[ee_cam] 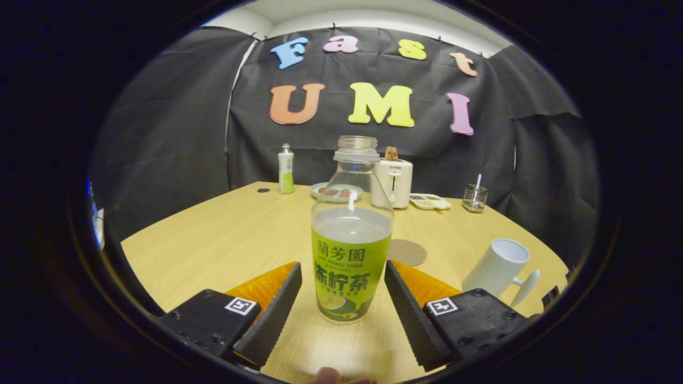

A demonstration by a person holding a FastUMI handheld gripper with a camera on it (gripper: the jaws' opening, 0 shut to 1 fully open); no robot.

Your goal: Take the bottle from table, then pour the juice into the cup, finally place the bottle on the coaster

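Note:
A clear uncapped bottle (351,250) with a green label stands upright on the wooden table (224,240), about two-thirds full of pale juice. It sits between my two black ribbed fingers (280,304). My gripper (344,280) is open, with a narrow gap on each side of the bottle, the right finger nearly touching the label. A round brown coaster (408,252) lies flat just beyond the bottle to its right. A white cup (499,272) with a handle stands further right, beyond the right finger.
Along the table's far edge stand a small capped green bottle (286,169), a plate of food (333,192), a white toaster (394,181), a small tray (429,201) and a wire holder (474,197). A fingertip (328,376) pokes in below the fingers.

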